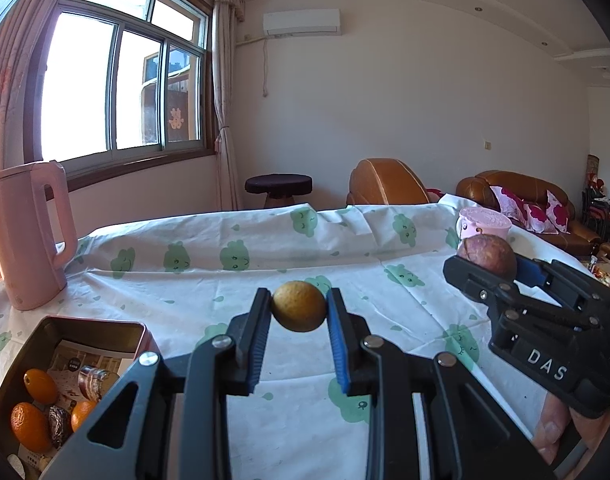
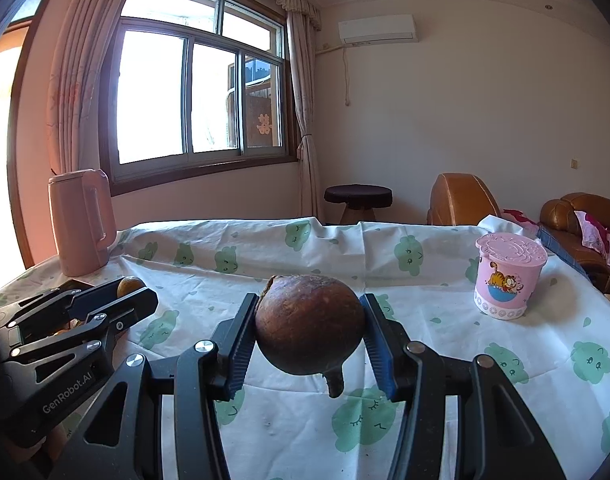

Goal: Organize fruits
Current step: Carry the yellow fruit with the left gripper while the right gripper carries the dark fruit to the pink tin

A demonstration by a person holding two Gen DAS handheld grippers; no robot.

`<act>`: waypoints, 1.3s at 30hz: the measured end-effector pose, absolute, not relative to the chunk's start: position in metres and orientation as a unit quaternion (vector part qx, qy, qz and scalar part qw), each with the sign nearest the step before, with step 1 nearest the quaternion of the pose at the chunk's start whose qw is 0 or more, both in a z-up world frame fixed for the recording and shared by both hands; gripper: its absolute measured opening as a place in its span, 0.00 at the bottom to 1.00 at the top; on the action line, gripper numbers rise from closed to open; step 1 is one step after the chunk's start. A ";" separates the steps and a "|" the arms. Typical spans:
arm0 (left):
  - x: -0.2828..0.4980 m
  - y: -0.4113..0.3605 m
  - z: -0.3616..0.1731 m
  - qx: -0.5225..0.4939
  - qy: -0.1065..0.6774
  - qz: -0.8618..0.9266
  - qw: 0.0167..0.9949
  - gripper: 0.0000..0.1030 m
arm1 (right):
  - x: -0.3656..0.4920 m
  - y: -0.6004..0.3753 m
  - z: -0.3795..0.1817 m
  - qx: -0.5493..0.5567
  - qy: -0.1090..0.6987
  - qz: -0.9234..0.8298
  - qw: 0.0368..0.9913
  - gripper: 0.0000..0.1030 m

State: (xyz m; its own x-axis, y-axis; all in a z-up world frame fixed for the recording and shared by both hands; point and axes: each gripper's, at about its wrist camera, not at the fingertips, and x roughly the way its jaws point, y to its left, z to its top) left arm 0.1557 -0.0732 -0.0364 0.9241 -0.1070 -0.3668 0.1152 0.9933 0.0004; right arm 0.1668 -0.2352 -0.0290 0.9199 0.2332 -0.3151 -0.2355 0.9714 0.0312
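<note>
We are in a sunlit living room, window and curtains at the back, brown sofas off to the right, and before us a worktop (image 1: 385,360) under a white cloth printed with green cartoon shapes. A pink jug (image 1: 27,232) stands at its far left edge and a lidded pink cup (image 2: 509,276) with a cartoon cat at its far right, both well clear of our working space in the middle.

In our left gripper (image 1: 299,308) the fingers are nearly closed, pinching a small yellow-orange fruit (image 1: 299,306) at its widest part, so it sits level between the blue pads, above the cloth. In our right gripper (image 2: 309,330) the fingers stand wider, clamped on a larger brown round fruit (image 2: 309,320) whose short stem hangs below; the wider spread is simply what its girth demands. Both are lifted off the cloth.

Just below and left of the left gripper sits an open metal tin (image 1: 101,326) holding several orange fruits (image 1: 29,426), a dark wrapped piece, a small jar and printed paper. We judge this tin to be the collecting place, and the two fruits are held up so they can be carried there. The left one is closer; the right one would have to cross over, so keeping the two grippers apart matters to avoid a knock.
</note>
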 end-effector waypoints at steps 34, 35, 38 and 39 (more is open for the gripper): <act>0.095 0.006 -0.036 -0.034 0.189 -0.017 0.981 0.28 | 0.134 -0.169 -0.032 -0.031 0.169 0.209 0.963 0.51; 0.093 0.009 -0.036 -0.035 0.189 -0.013 0.981 0.28 | 0.133 -0.165 -0.032 -0.031 0.171 0.216 0.961 0.51; 0.087 0.020 -0.036 -0.038 0.189 -0.003 0.981 0.28 | 0.132 -0.153 -0.033 -0.030 0.174 0.232 0.956 0.51; 0.086 0.023 -0.036 -0.039 0.188 0.000 0.981 0.28 | 0.132 -0.149 -0.033 -0.029 0.175 0.237 0.955 0.51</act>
